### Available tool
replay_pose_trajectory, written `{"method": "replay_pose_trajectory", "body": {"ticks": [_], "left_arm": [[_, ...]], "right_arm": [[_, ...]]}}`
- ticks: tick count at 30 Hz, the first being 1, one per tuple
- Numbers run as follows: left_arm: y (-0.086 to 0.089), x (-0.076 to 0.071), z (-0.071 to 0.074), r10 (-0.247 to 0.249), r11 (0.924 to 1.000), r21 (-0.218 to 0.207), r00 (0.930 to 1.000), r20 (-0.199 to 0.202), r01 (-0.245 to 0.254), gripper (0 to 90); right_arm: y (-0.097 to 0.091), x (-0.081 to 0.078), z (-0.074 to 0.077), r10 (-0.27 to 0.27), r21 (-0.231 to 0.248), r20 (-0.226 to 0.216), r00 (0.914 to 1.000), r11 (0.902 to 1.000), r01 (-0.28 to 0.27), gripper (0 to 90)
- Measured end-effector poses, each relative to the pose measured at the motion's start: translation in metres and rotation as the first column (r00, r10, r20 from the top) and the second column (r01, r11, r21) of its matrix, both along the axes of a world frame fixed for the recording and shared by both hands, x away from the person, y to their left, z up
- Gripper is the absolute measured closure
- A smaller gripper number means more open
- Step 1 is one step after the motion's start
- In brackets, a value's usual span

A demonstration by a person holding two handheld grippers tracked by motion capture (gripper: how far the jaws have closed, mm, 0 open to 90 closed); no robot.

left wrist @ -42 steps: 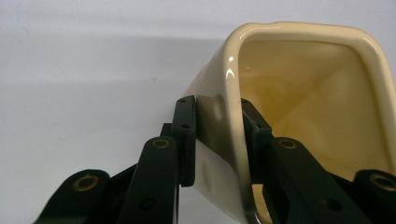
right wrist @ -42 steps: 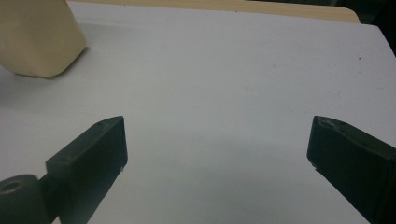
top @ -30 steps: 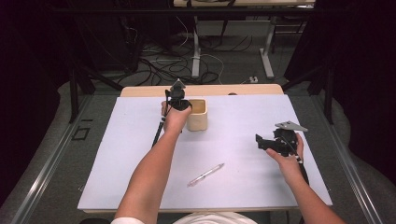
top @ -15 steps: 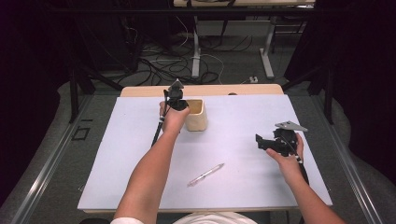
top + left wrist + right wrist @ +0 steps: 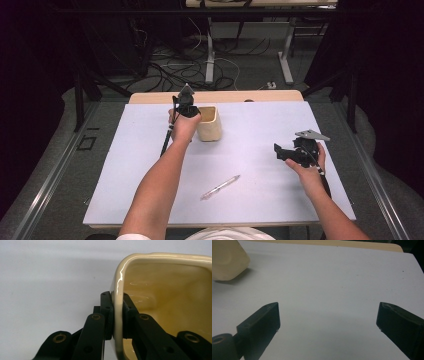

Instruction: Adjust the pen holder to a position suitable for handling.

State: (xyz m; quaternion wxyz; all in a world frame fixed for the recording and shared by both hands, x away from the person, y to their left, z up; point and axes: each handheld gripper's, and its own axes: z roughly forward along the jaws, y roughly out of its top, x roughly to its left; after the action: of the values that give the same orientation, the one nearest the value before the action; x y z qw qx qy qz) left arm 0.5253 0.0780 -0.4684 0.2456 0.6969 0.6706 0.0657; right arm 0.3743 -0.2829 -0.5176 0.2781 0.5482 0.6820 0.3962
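**Thin grip on the cup wall is the weak point**

Nearest to me lies the pen (image 5: 220, 187), flat on the white table (image 5: 260, 205), between my two forearms and touching nothing. It is round, I think, so a bump from a sleeve could send it rolling toward the front edge.

A little farther, on my right side, the right gripper (image 5: 286, 152) hovers above bare table with its jaws wide apart — in the right gripper view I see only white surface between them (image 5: 328, 320), and the corner of the cup far off. It holds nothing, so there is little risk here, except its cable dragging across the pen.

Farthest is the cup (image 5: 209, 124), a cream, glossy one, standing upright near the back of the table. The left gripper (image 5: 117, 315) is clamped on its near wall, one jaw outside and one inside the rim. This is where I expect trouble. The wall is smooth and shiny and the pads hold only a narrow strip at one side — if I lift, the weight of the cup may turn it around the pads, and it may tilt or slide out. If I push instead of lift, the cup may tip over or go off the back edge.
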Motion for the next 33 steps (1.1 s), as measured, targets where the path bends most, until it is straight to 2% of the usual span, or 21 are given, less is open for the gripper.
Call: {"method": "replay_pose_trajectory", "body": {"ticks": [4, 9, 15, 20, 22, 23, 25, 27, 28, 33], "left_arm": [[0.002, -0.002, 0.004, 0.004, 0.9998, -0.020, 1.0000, 0.005, -0.004, 83.9], [0.002, -0.006, 0.008, -0.007, 0.9997, -0.023, 1.0000, 0.007, 0.007, 83.7], [0.003, -0.013, 0.014, -0.028, 0.9988, -0.039, 0.9996, 0.002, 0.028, 83.7], [0.004, -0.018, 0.016, -0.053, 0.9979, -0.037, 0.9986, 0.000, 0.053, 83.7], [0.003, -0.023, 0.017, -0.092, 0.9955, -0.022, 0.9957, 0.010, 0.093, 83.7], [0.003, -0.023, 0.017, -0.092, 0.9955, -0.022, 0.9957, 0.010, 0.093, 83.6], [0.000, -0.027, 0.019, -0.148, 0.9889, -0.006, 0.9888, 0.015, 0.148, 83.7], [-0.002, -0.028, 0.019, -0.159, 0.9873, 0.000, 0.9871, 0.021, 0.159, 83.7], [-0.005, -0.031, 0.020, -0.183, 0.9831, 0.012, 0.9829, 0.019, 0.183, 83.7], [-0.009, -0.036, 0.019, -0.217, 0.9757, 0.031, 0.9760, 0.011, 0.217, 83.7]], "right_arm": [[0.001, 0.000, 0.000, -0.004, 0.004, -0.002, 1.0000, 1.0000, 0.004, 4.5], [0.001, -0.001, 0.000, -0.008, 0.001, -0.002, 1.0000, 1.0000, 0.008, 4.5], [0.001, 0.000, 0.000, -0.005, 0.002, -0.003, 1.0000, 1.0000, 0.005, 4.5], [0.001, -0.001, 0.000, -0.003, -0.004, -0.004, 1.0000, 1.0000, 0.003, 4.5], [0.002, 0.000, -0.001, 0.000, -0.004, -0.004, 1.0000, 1.0000, 0.000, 4.5], [0.002, 0.000, -0.001, 0.000, -0.004, -0.005, 1.0000, 1.0000, 0.000, 4.5], [0.002, 0.000, -0.001, 0.002, -0.004, -0.004, 1.0000, 1.0000, -0.002, 4.5], [0.003, 0.000, -0.001, 0.000, -0.002, -0.005, 1.0000, 1.0000, 0.000, 4.5], [0.003, 0.000, -0.001, 0.000, -0.001, -0.006, 1.0000, 1.0000, 0.000, 4.5], [0.003, 0.000, -0.001, -0.002, -0.004, -0.008, 1.0000, 1.0000, 0.002, 4.5]]}}
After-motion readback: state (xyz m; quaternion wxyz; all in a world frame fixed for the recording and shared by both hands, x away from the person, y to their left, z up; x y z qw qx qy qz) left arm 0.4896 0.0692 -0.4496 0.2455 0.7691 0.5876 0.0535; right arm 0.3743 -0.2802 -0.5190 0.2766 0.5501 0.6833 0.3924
